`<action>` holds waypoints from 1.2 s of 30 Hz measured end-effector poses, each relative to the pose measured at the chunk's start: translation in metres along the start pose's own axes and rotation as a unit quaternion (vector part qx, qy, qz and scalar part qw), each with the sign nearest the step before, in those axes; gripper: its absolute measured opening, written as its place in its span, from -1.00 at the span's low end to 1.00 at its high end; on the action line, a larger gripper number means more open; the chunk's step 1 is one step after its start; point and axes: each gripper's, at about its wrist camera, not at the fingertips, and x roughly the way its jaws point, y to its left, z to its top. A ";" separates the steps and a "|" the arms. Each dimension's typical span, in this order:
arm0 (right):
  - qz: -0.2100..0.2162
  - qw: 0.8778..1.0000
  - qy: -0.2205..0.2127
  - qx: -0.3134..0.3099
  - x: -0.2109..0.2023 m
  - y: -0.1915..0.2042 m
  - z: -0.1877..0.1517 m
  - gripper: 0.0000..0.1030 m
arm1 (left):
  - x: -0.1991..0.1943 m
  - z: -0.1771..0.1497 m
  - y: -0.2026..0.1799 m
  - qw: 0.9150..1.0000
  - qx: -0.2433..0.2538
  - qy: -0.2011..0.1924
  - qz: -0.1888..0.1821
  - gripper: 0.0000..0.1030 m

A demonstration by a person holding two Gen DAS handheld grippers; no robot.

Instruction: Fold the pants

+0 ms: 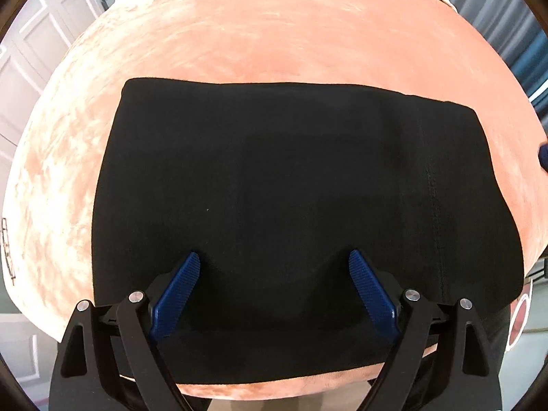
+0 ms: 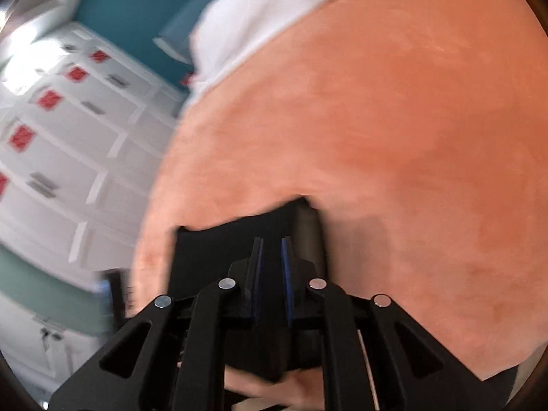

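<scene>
Left wrist view: one pair of black pants [image 1: 291, 205], folded into a flat rectangle, lay on the salmon velvet surface [image 1: 239, 41]. The left gripper [image 1: 274, 260] hovered over its near edge, blue fingers [image 1: 178, 294] spread apart, grasping nothing.

Right wrist view (blurred): the right gripper [image 2: 271, 250] had its fingers nearly together; whether they pinched the pants [image 2: 205, 253] beneath could not be told. White drawers [image 2: 68, 130] stood behind.
</scene>
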 end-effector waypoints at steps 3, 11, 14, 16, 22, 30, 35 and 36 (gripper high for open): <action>-0.010 0.995 0.078 -0.061 0.049 0.028 -0.012 -0.80 | -0.001 0.002 0.004 1.000 -0.001 0.003 0.003 0.70; -0.103 0.992 0.065 -0.037 0.061 0.014 0.022 -0.92 | -0.004 -0.003 0.028 1.000 0.001 -0.002 -0.020 0.70; -0.127 0.980 0.089 -0.122 0.085 0.043 0.028 -0.93 | -0.008 -0.007 0.017 1.000 0.009 -0.001 -0.010 0.70; -0.175 0.973 0.121 -0.094 0.118 0.007 0.041 -1.00 | -0.013 -0.012 0.011 1.000 0.009 -0.001 -0.018 0.70; -0.137 0.982 0.093 -0.088 0.102 0.036 0.044 -0.94 | -0.016 -0.018 0.031 0.999 0.008 -0.004 -0.033 0.70; -0.165 0.978 0.109 -0.066 0.121 0.029 0.044 -0.88 | -0.039 -0.037 0.027 0.998 -0.010 -0.024 -0.049 0.70; -0.069 0.968 0.193 -0.146 0.163 0.107 0.032 -0.88 | -0.045 -0.061 0.054 0.995 -0.040 -0.012 -0.091 0.70; -0.060 0.960 0.219 -0.166 0.184 0.123 0.026 -0.88 | -0.046 -0.065 0.055 0.995 -0.034 -0.013 -0.091 0.70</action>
